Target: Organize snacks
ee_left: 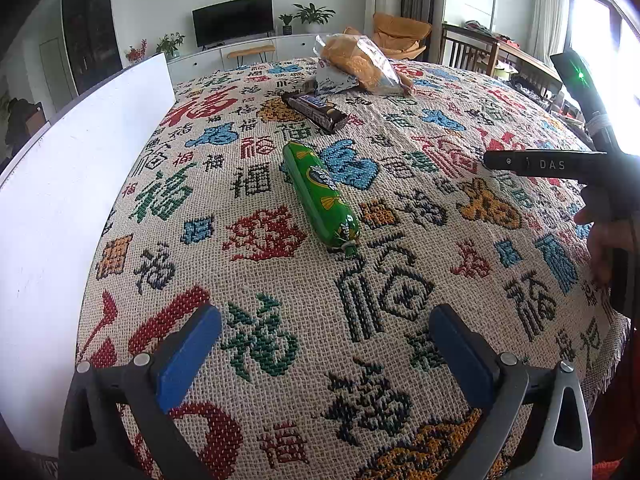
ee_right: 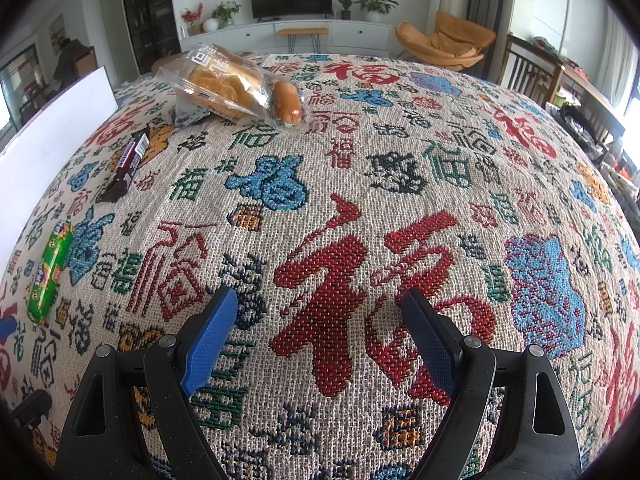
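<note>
A green sausage-shaped snack pack (ee_left: 320, 194) lies on the patterned tablecloth (ee_left: 420, 240), straight ahead of my left gripper (ee_left: 325, 334), which is open and holds nothing. Beyond it lie a dark chocolate bar (ee_left: 314, 109) and a clear bag of bread (ee_left: 362, 62). My right gripper (ee_right: 320, 320) is open over bare cloth (ee_right: 360, 200). From there the bread bag (ee_right: 228, 84) and a small wrapped bun (ee_right: 285, 100) sit far ahead to the left. The chocolate bar (ee_right: 128, 166) and the green pack (ee_right: 50, 268) lie along the left side.
A white board (ee_left: 68, 200) stands upright along the table's left edge, also seen as the white board (ee_right: 44, 148) from the right. The right gripper's black body (ee_left: 560, 166) and a hand (ee_left: 608, 240) show at the right. Chairs and a TV unit stand beyond the table.
</note>
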A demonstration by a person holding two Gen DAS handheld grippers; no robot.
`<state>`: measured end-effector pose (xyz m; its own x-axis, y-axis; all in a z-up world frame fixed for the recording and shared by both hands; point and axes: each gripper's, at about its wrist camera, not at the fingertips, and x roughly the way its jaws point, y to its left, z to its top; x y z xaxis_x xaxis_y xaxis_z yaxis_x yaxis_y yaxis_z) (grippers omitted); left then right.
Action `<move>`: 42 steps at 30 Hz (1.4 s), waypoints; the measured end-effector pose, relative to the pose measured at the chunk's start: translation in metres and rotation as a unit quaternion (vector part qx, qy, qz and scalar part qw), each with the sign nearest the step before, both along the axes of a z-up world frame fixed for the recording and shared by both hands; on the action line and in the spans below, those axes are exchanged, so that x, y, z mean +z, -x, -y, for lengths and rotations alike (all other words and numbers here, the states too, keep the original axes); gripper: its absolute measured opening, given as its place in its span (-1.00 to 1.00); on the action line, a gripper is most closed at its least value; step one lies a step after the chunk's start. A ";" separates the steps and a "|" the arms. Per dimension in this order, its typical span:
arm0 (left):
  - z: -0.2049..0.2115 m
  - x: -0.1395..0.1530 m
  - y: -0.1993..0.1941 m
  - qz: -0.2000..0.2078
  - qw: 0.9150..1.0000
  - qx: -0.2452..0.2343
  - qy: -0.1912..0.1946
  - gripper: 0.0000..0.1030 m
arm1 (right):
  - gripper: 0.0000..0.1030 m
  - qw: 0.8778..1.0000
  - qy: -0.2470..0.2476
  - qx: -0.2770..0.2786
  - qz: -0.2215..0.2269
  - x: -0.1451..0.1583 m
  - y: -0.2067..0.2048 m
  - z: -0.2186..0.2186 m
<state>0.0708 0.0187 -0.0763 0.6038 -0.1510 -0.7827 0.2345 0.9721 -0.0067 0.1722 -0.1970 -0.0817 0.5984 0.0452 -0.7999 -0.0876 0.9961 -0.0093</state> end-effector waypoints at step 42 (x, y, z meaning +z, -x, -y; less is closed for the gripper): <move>-0.019 0.000 0.022 -0.013 0.999 -0.031 -0.003 1.00 | 0.69 0.984 -0.129 0.112 -0.046 0.026 0.000 -0.059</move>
<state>0.0489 0.0378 -0.0759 0.5733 -0.1834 -0.7986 0.2950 0.9555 -0.0076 0.1718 -0.1381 -0.0556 0.4755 0.3765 -0.7951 -0.2931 0.9199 0.2603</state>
